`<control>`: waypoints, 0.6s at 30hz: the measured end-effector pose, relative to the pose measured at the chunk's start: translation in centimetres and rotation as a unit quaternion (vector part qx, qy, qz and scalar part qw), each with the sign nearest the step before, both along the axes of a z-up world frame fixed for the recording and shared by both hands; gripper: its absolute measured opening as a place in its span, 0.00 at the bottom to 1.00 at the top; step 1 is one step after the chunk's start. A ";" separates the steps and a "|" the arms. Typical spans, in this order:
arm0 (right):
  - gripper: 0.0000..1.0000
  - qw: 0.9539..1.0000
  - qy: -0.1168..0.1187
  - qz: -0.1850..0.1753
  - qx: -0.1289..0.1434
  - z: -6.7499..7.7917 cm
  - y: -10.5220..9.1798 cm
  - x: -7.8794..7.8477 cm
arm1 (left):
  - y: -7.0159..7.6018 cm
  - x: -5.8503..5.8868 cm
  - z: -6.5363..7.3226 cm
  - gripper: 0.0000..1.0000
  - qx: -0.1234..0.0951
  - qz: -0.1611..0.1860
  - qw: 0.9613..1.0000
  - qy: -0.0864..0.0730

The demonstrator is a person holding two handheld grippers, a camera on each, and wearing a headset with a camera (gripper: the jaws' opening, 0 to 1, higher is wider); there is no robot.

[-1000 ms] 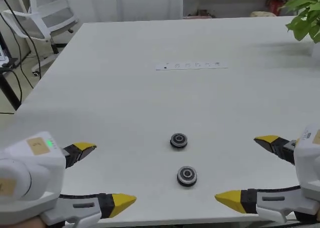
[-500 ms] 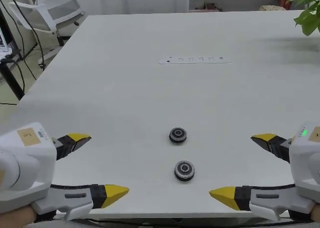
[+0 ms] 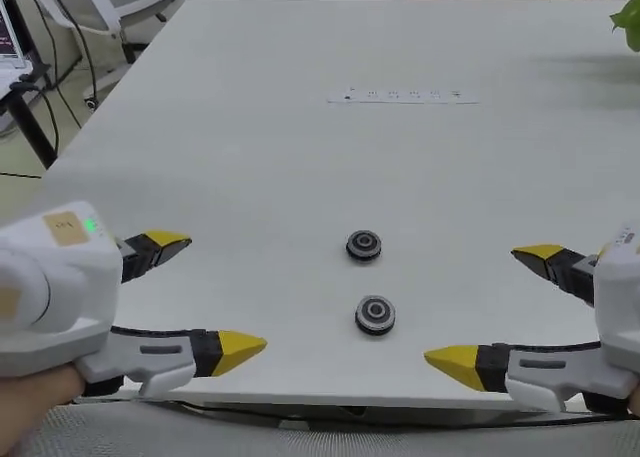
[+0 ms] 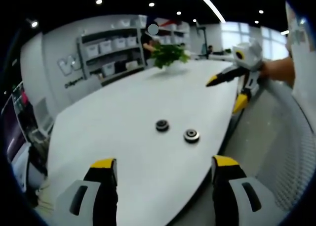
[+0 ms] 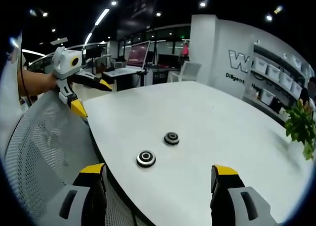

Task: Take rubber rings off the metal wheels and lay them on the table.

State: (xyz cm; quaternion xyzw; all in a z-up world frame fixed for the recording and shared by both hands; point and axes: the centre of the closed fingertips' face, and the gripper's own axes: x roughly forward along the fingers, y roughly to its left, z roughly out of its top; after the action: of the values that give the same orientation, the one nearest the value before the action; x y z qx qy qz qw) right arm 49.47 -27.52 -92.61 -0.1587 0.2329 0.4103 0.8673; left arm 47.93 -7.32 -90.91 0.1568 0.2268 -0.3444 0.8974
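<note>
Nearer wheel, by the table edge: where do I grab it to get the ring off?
Grip the nearer wheel across its dark outer rim, where the rubber ring sits, coming down from above. It lies flat, hub facing up, so the rim is free all round. The open right gripper flanks it.

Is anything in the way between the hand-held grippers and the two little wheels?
Nothing visible is. The left hand-held gripper and the right hand-held gripper are open on either side of the near wheel and the far wheel, with just bare table between.
</note>
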 end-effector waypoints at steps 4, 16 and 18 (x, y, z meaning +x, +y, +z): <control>0.87 1.000 0.000 -0.002 -0.003 0.0 -0.1 0.1 | 0.0 0.1 0.0 0.79 -0.002 0.000 1.000 0.003; 0.87 1.000 -0.001 -0.005 -0.008 0.0 -0.1 0.1 | -0.2 -0.1 -0.1 0.78 -0.012 -0.007 1.000 0.009; 0.87 1.000 -0.001 -0.005 -0.009 0.0 0.0 0.1 | -0.3 -0.1 -0.1 0.78 -0.014 -0.008 1.000 0.011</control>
State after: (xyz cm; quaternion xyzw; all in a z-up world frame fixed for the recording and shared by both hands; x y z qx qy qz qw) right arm 49.62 -27.57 -92.65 -0.1659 0.2361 0.4036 0.8682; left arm 47.84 -7.60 -90.99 0.1423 0.2307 -0.3566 0.8941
